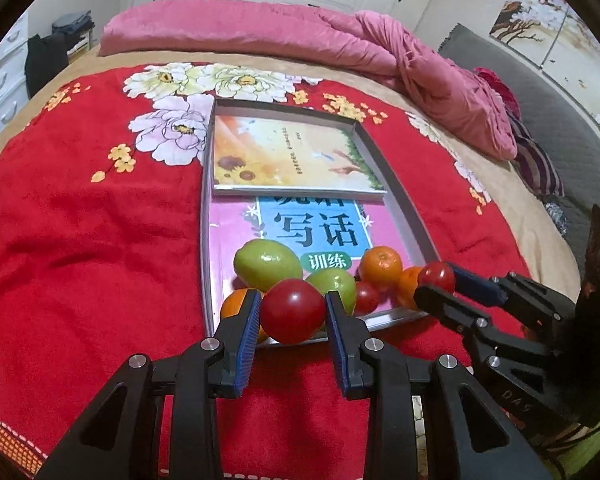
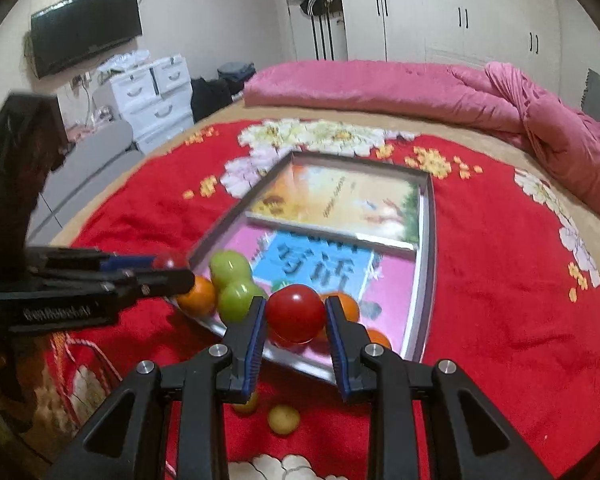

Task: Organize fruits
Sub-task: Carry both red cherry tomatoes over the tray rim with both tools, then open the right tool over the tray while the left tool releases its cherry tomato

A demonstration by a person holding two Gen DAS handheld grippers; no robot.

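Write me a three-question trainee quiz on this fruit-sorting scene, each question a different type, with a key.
1. True or false: the left gripper is shut on a round red tomato.
2. What does the right gripper hold? A) a green fruit B) a second round red tomato C) an orange
3. Fill in: the fruits already sorted lie in a shallow silver ___ lined with picture books, on the red floral blanket.

Key
1. True; its jaws press the tomato on both sides.
2. B.
3. Tray; two green fruits and oranges sit at its near end.
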